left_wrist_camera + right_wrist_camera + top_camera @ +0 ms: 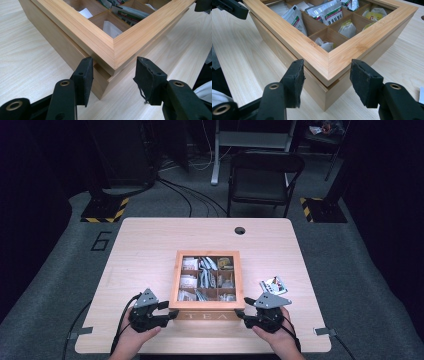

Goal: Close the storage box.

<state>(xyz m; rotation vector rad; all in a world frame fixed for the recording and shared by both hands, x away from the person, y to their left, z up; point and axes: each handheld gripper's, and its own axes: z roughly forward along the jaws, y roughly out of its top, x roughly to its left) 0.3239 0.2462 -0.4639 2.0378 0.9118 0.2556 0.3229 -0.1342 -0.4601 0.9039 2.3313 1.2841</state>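
A wooden tea box (206, 312) is seen at the centre of the table (140, 250) in the high view, its lid closed and its front marked TEA. Its compartments are filled with tea bags (207, 279).

The left gripper (171, 311) is held at the box's lower left corner and the right gripper (241, 310) at its lower right corner. In each gripper view, a box corner (113, 56) (328, 72) is framed between the parted jaws, with a gap seen at each pad, so nothing is grasped.

A loose packet (273, 285) is seen on the table just right of the box, above the right gripper.
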